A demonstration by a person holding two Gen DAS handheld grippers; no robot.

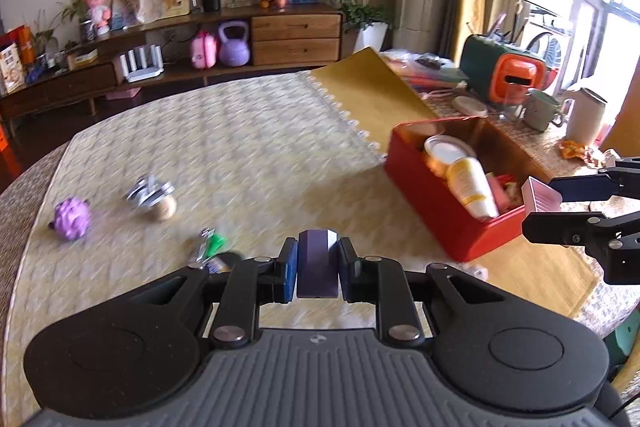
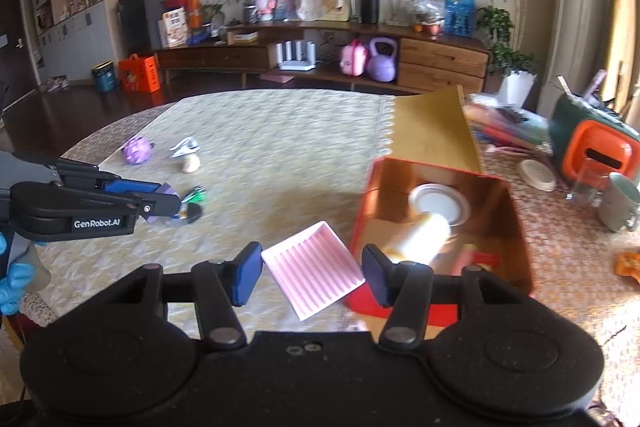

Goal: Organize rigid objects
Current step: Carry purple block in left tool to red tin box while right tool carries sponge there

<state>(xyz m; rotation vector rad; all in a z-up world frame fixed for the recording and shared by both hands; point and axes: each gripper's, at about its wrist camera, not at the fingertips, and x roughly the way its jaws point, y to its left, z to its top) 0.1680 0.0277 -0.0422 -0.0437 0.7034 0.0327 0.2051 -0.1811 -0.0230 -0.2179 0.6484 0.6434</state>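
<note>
A purple block (image 1: 317, 263), faceted and dark, is clamped between the pads of the left gripper (image 1: 318, 269) above the table (image 1: 240, 155). A pink ridged tray (image 2: 314, 269) is held tilted in the right gripper (image 2: 312, 273), jaws half wide, just beside the near-left corner of the red box (image 2: 516, 219). A tin (image 2: 438, 205) and a cream bottle (image 2: 420, 237) are seen inside the box. Open cloth is left between the box and the small items at left: purple ball (image 1: 72, 218), mushroom (image 1: 163, 209), green clip (image 1: 212, 245).
</note>
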